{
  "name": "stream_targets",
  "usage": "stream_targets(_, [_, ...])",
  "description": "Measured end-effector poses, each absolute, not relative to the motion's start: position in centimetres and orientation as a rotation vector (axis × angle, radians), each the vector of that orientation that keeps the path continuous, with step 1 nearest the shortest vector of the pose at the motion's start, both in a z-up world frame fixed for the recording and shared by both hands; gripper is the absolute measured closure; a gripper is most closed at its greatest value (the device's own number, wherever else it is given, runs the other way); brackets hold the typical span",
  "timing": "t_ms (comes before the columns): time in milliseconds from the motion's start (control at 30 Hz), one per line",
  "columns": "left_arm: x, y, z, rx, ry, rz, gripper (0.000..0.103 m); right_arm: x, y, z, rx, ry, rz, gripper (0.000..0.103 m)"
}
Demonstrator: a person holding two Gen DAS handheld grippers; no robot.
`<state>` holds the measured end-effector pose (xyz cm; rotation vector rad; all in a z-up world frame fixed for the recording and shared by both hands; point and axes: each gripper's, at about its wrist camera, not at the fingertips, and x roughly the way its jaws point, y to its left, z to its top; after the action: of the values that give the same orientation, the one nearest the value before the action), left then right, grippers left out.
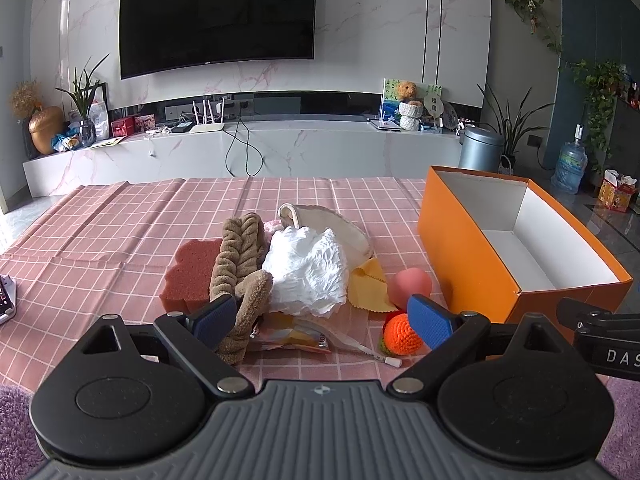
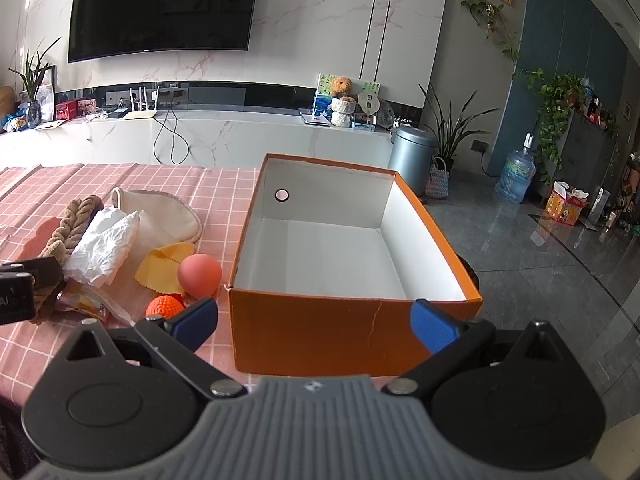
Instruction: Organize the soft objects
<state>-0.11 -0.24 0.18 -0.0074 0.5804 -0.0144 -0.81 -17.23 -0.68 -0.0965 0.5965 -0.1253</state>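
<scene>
One orange box [image 2: 320, 332]; one brown knitted piece [image 1: 236, 264]; one white crumpled cloth [image 1: 308, 272]; one sponge [image 1: 188, 276]. Balls — two: one pink [image 1: 410, 288], one orange crocheted [image 1: 400, 334]; one yellow cloth [image 1: 366, 284].

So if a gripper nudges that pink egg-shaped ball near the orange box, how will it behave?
The pink ball looks smooth and rounded, so it will probably roll when nudged, likely toward the yellow cloth or the orange box beside it. Its matte skin suggests soft foam, probably light and squashy. Open jaws closing off-centre could squirt it out.
</scene>
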Motion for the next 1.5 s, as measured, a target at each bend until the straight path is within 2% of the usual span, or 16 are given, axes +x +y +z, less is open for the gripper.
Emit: stream_targets(1500, [-0.04, -0.64, -0.74, -0.005, 0.590, -0.021, 0.000, -0.49, -17.44, -1.14, -0.090, 0.630, -0.135, 0.002])
